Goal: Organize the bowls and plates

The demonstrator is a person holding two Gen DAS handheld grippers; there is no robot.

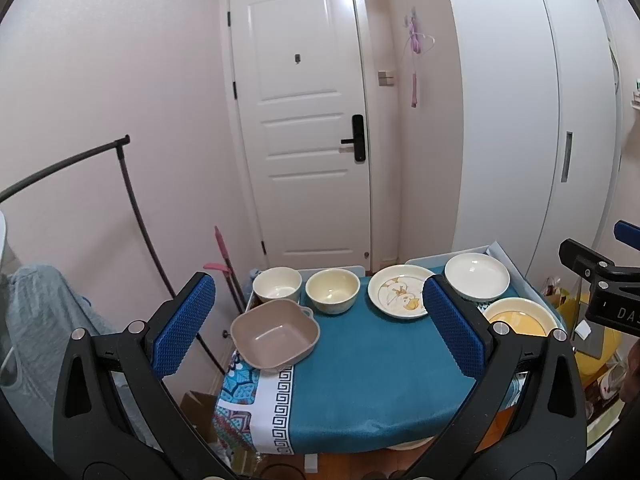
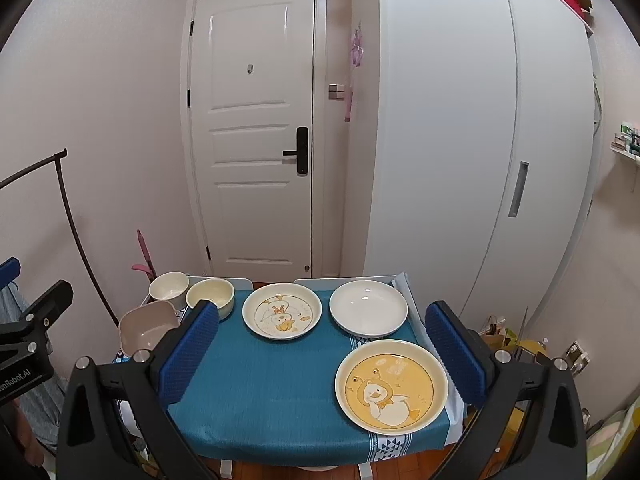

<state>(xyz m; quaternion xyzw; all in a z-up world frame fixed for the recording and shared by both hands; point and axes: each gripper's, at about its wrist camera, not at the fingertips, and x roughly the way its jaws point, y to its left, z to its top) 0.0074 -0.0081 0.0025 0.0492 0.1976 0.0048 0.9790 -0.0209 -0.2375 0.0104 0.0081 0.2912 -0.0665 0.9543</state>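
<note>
A small table with a teal cloth (image 1: 360, 376) (image 2: 272, 392) carries the dishes. At its left stand a square beige bowl (image 1: 274, 334) (image 2: 146, 330), a white bowl (image 1: 277, 285) (image 2: 169, 290) and a cream bowl (image 1: 332, 291) (image 2: 211, 296). A duck-pattern plate (image 1: 402, 291) (image 2: 282, 311), a plain white plate (image 1: 477, 276) (image 2: 368, 308) and a yellow duck plate (image 1: 520, 318) (image 2: 391, 385) lie to the right. My left gripper (image 1: 320, 328) is open and empty above the cloth. My right gripper (image 2: 322, 360) is open and empty, held before the table.
A white door (image 1: 300, 120) and pink walls stand behind the table. A white wardrobe (image 2: 460, 140) is at the right. A black clothes rail (image 1: 132, 208) curves at the left. Bags and clutter (image 2: 504, 340) lie on the floor at the right.
</note>
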